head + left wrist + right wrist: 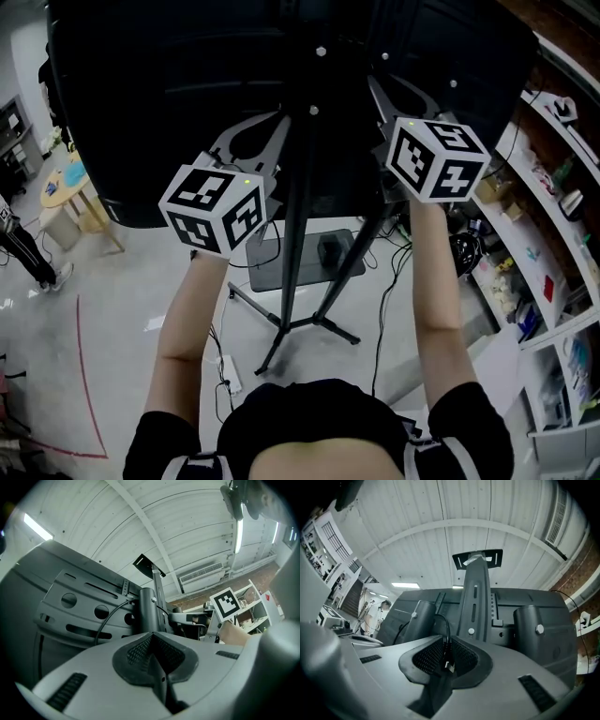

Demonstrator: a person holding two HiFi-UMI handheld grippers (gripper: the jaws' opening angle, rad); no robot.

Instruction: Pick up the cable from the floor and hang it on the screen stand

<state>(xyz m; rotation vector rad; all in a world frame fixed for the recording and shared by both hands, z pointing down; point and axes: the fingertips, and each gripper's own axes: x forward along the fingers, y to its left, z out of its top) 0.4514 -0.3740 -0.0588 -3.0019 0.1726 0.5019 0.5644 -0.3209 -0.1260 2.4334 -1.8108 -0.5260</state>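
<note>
Both grippers are raised against the dark back of the screen (187, 94), which sits on a black tripod stand (298, 262). My right gripper (444, 643) is shut on the plug end of a thin black cable (447, 629). The cable arches up out of the pads and drops away to the left beside the mount bracket (476, 597). My left gripper (152, 634) is shut, and nothing shows between its pads. It sits just below the stand's pole (147, 609). The same thin cable (108, 618) curves from that pole down behind the left jaw. The marker cubes (214, 208) (436, 157) hide the jaws in the head view.
Shelves (553, 281) packed with small items line the right side. A small wooden table (70, 192) and a person's legs (28, 248) are at the left. A power strip (228, 373) and loose cables lie on the floor by the tripod feet. A person (377, 613) stands far off.
</note>
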